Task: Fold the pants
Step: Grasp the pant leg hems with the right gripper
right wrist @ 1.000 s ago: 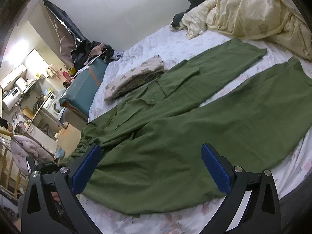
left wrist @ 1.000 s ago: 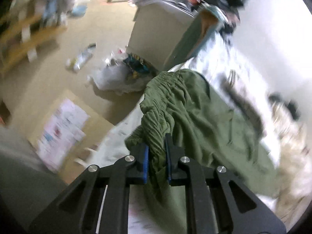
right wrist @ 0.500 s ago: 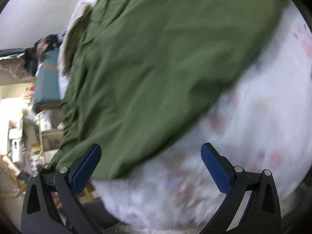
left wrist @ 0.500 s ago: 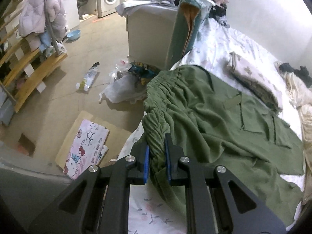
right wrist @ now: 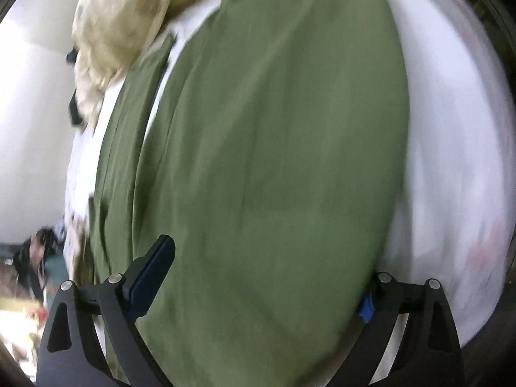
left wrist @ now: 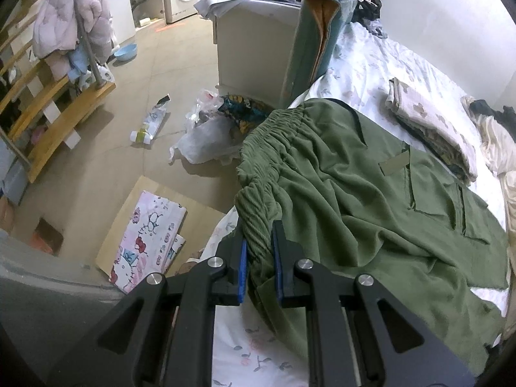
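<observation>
Olive green pants [left wrist: 354,193] lie spread on the white flowered bed sheet [left wrist: 371,64]. In the left wrist view my left gripper [left wrist: 259,258] is shut on the gathered elastic waistband [left wrist: 274,135] at the bed's near edge, with the cloth bunched between the blue pads. The right wrist view is blurred. In it a flat pant leg [right wrist: 274,161] fills the middle, and my right gripper [right wrist: 258,290] stands wide with its jaws closing. The leg's cloth lies between the fingers, and the cloth's edge partly covers the right blue pad [right wrist: 366,309]. The pads are not pressing on it.
A folded patterned cloth [left wrist: 432,129] lies on the bed beyond the pants. A cream duvet [right wrist: 122,16] is heaped at the far end. Beside the bed stand a white cabinet [left wrist: 251,42] and a teal case [left wrist: 309,42]. A plastic bag [left wrist: 206,138] and cardboard [left wrist: 148,232] lie on the floor.
My right gripper has swung down and rolled, from a wide look over the bed to close above one pant leg. The left gripper keeps its grip on the waistband and has rolled slightly.
</observation>
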`<act>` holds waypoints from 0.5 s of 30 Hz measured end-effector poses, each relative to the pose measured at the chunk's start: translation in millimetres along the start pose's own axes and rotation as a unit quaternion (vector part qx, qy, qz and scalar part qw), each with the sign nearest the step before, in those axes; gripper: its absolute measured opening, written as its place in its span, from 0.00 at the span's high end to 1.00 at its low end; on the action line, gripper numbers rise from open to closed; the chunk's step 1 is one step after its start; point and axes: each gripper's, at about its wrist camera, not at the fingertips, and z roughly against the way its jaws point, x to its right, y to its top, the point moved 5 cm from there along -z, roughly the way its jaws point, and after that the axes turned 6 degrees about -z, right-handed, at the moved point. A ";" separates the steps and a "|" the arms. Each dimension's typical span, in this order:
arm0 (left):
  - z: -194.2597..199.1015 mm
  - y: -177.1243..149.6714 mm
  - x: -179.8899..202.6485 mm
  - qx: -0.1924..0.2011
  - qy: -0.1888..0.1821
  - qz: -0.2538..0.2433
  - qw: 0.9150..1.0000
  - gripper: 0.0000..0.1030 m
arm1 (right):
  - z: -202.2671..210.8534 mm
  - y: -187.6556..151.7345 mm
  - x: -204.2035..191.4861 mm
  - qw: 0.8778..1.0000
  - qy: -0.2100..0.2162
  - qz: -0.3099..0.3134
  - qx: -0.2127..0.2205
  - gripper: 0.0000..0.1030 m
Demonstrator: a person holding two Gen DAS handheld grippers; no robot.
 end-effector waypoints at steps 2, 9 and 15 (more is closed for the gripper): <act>-0.5 -0.6 0.8 0.000 0.005 -0.006 1.000 0.90 | 1.1 23.0 -3.1 1.000 -0.020 0.005 0.021 0.16; -6.4 -2.1 -0.2 -0.011 0.011 -0.008 1.000 0.90 | 3.1 90.4 -4.9 0.996 -0.047 -0.048 0.061 0.33; -7.8 -2.0 1.2 -0.011 0.014 -0.012 1.000 0.90 | -2.4 121.0 -1.0 0.993 -0.088 -0.035 0.072 0.60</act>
